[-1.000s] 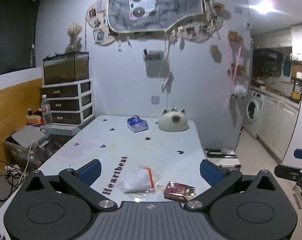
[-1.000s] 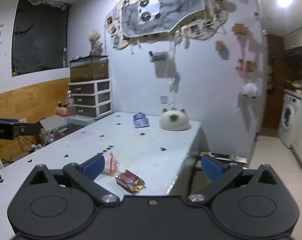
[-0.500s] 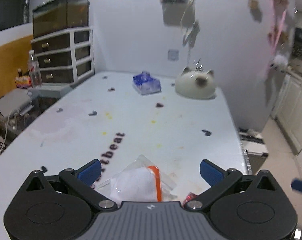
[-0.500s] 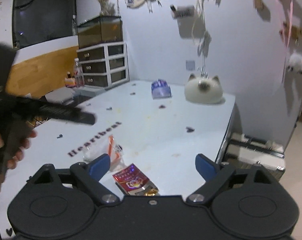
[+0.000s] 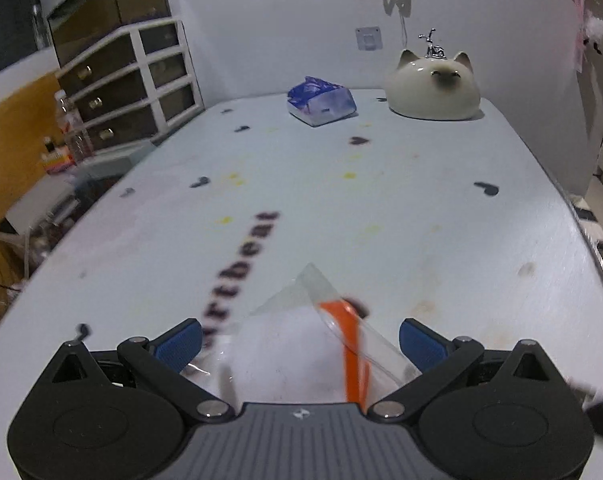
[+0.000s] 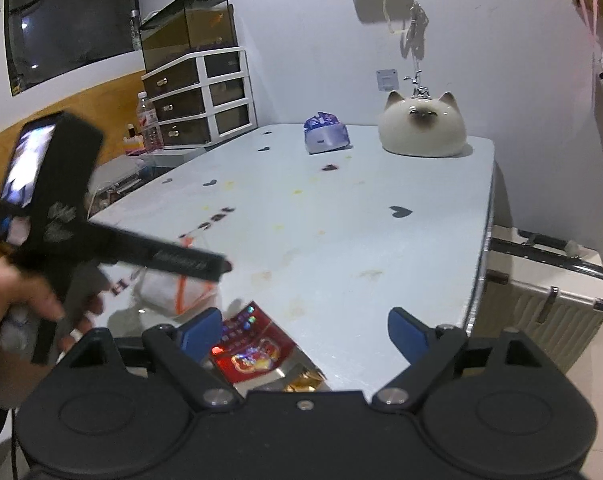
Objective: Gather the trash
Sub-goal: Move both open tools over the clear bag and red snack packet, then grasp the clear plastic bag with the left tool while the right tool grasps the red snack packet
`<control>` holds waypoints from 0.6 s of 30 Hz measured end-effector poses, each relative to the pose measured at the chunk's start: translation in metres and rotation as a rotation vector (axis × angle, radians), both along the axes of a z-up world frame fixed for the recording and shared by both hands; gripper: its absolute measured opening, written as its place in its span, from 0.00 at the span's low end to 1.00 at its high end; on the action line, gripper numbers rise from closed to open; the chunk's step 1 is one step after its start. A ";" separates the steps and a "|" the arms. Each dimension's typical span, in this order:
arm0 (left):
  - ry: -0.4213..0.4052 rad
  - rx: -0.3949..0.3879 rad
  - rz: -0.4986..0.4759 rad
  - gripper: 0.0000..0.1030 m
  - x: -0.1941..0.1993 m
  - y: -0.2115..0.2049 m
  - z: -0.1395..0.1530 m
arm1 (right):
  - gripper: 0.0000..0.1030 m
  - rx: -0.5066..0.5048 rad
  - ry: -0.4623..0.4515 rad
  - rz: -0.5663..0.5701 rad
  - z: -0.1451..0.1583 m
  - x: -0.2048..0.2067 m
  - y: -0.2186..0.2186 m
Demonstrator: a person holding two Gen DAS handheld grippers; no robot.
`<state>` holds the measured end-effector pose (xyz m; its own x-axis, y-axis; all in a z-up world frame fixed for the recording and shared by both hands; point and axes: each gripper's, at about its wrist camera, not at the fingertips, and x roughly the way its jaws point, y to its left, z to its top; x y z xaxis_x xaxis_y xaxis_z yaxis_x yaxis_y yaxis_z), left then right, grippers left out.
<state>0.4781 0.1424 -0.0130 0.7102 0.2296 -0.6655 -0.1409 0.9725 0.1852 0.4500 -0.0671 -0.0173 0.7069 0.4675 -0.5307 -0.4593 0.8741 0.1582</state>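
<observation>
A clear plastic bag [image 5: 301,352] with an orange strip and white stuff inside lies on the pale table [image 5: 381,200], between the open fingers of my left gripper [image 5: 301,344]. It also shows in the right wrist view [image 6: 173,292], under the left gripper's body. A red and gold snack wrapper [image 6: 257,352] lies near the table's front edge, between the open fingers of my right gripper [image 6: 305,332], closer to the left finger.
A blue and white tissue pack [image 5: 321,104] and a white cat-shaped ceramic [image 5: 433,88] stand at the table's far end. Drawers [image 5: 133,84] and a water bottle [image 5: 71,128] are at the left. A pale suitcase [image 6: 541,288] stands by the table's right edge.
Both grippers have dropped and moved forward over the table. The left now straddles the plastic bag and the right straddles the red wrapper. Both stay open.
</observation>
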 end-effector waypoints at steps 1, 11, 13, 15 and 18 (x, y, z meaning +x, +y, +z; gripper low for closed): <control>-0.005 0.019 -0.015 1.00 -0.007 0.000 0.000 | 0.88 0.010 0.001 0.003 -0.002 0.001 0.002; -0.073 0.152 -0.099 0.99 -0.075 0.026 0.005 | 0.88 0.024 0.053 0.112 -0.026 -0.002 0.027; -0.076 0.181 -0.111 0.99 -0.084 0.030 0.007 | 0.88 -0.006 0.051 0.171 -0.027 -0.017 0.032; -0.073 0.203 -0.131 0.97 -0.093 0.033 0.009 | 0.88 -0.020 0.069 0.237 -0.029 -0.032 0.035; -0.072 0.224 -0.152 0.95 -0.100 0.034 0.011 | 0.88 -0.027 0.071 0.258 -0.029 -0.047 0.038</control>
<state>0.3778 0.1767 -0.0020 0.7912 0.2527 -0.5569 -0.0169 0.9193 0.3932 0.4028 -0.0293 -0.0464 0.5269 0.6124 -0.5893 -0.6561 0.7339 0.1761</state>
